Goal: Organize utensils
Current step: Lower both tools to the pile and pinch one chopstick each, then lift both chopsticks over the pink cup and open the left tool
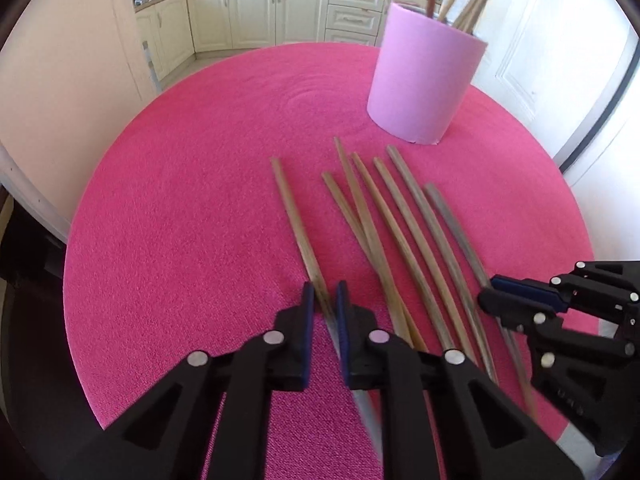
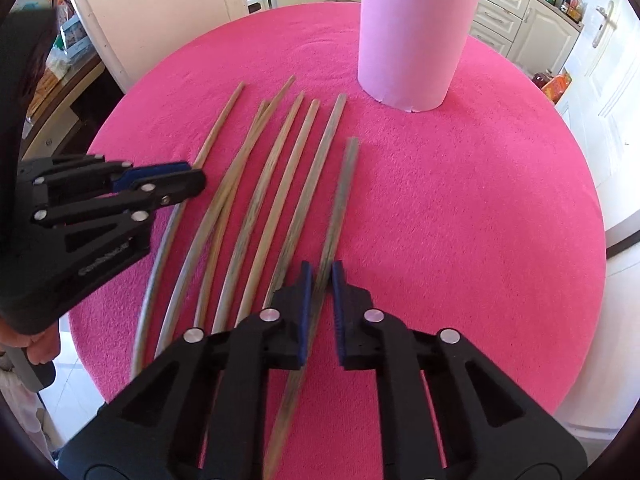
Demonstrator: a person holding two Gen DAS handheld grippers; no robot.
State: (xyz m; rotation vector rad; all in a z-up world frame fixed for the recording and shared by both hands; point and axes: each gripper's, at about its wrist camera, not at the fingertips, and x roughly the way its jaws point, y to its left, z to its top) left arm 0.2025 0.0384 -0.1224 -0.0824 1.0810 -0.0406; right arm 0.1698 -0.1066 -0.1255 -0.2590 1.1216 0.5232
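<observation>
Chopsticks (image 1: 404, 232) lie fanned on the pink surface (image 1: 180, 220) just before the pink cup (image 1: 420, 76). One stick is pinched by each hand-held gripper, left (image 1: 323, 300) and right (image 2: 319, 280), near the thin end. Slipping or pivoting is likely when lifted, so far off-centre. Sticks look slender, brown, worn.
</observation>
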